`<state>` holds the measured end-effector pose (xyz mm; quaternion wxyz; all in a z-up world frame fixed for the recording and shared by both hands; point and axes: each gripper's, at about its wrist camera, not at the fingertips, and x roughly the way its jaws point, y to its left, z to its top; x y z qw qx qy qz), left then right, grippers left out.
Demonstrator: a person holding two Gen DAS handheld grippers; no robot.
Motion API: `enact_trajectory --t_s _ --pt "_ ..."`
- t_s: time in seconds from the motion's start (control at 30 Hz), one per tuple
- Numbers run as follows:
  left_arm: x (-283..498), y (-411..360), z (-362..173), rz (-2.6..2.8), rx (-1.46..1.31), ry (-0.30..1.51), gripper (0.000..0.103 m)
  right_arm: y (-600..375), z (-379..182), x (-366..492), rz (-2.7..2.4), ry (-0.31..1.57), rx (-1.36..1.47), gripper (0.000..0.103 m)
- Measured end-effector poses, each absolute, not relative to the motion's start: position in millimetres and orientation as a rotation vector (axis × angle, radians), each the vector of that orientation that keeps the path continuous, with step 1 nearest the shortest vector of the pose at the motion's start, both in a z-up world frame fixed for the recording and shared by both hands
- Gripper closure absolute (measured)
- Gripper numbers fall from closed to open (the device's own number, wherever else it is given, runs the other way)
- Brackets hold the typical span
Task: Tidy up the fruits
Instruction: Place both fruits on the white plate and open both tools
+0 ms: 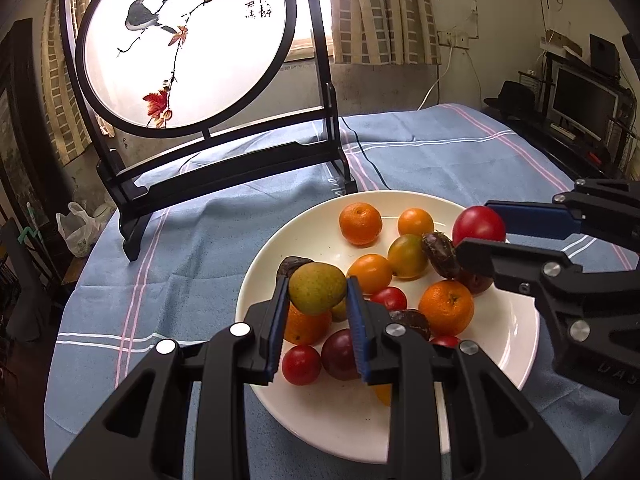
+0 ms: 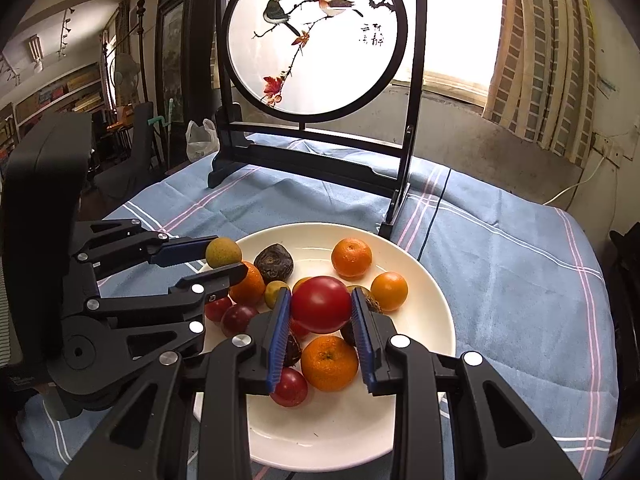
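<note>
A green fruit (image 1: 317, 289) was clamped in the left claw (image 1: 318, 300), a tomato (image 2: 321, 304) in the right claw (image 2: 322, 312), above the plate (image 2: 432, 320) (likely for sorting), tomato at 2 o'clock.

The table (image 1: 460, 152) was covered by a blue cloth (image 1: 192, 240) crossed with white and pink stripes, rumpled in shallow folds. Directly on the cloth stood a black wooden stand (image 1: 224, 176) holding a round painted screen of two birds on a branch, set toward the window. Just in front of its foot rested a wide white plate (image 1: 508, 332) of mixed fruit. A thin dark cord (image 1: 368, 160) trailed across the cloth behind the plate.
</note>
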<state>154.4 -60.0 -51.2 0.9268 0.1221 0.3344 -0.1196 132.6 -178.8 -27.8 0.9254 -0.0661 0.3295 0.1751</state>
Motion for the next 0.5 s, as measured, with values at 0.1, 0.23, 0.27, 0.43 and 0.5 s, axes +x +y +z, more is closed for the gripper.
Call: enact_trajectory --t_s 0.1,0.23,0.27,0.43,0.5 --pt "155.5 -60.1 -52.5 -0.241 0.252 0.687 0.075 -178.3 -28.4 133.9 0.361 0.678 -0.135 0.072" --pt "156.1 -60.3 -52.9 -0.239 0.252 0.689 0.075 -178.0 -27.9 135.4 0.362 0.677 -0.137 0.072" --pt "156.0 -60.3 -53.0 -0.240 0.251 0.690 0.075 -177.9 -28.0 135.3 0.361 0.678 -0.138 0.072" --pt "157.1 -60.7 -53.4 -0.240 0.253 0.691 0.075 -177.6 -28.0 136.2 0.357 0.676 -0.144 0.072" --pt "158.0 -60.7 -53.7 -0.241 0.253 0.691 0.075 -177.5 -27.9 136.8 0.357 0.677 -0.140 0.072"
